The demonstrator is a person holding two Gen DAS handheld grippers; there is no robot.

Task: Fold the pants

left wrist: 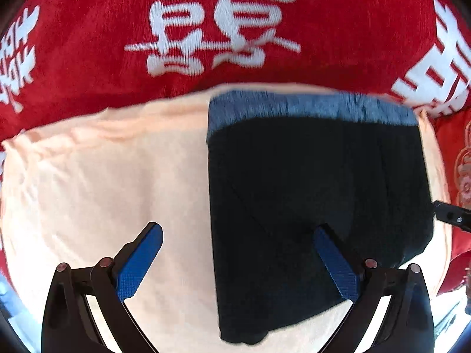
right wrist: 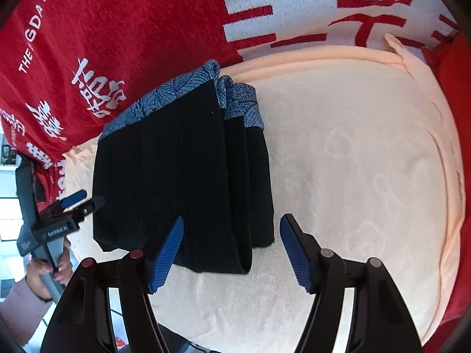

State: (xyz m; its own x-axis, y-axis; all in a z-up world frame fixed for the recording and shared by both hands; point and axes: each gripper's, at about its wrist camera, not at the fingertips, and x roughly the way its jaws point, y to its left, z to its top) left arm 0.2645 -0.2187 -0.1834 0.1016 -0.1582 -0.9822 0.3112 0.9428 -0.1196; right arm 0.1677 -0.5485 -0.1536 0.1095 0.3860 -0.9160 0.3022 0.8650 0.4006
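Both grippers, left and right, hung wide and empty above the pants, apparently folded on the towel.

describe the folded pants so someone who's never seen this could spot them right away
A red blanket with white characters covers the surface, and a pale peach towel lies spread on it. On the towel, near one edge, sit the folded pants: a compact black stack, the only dark item there, with a blue leaf-patterned waistband.
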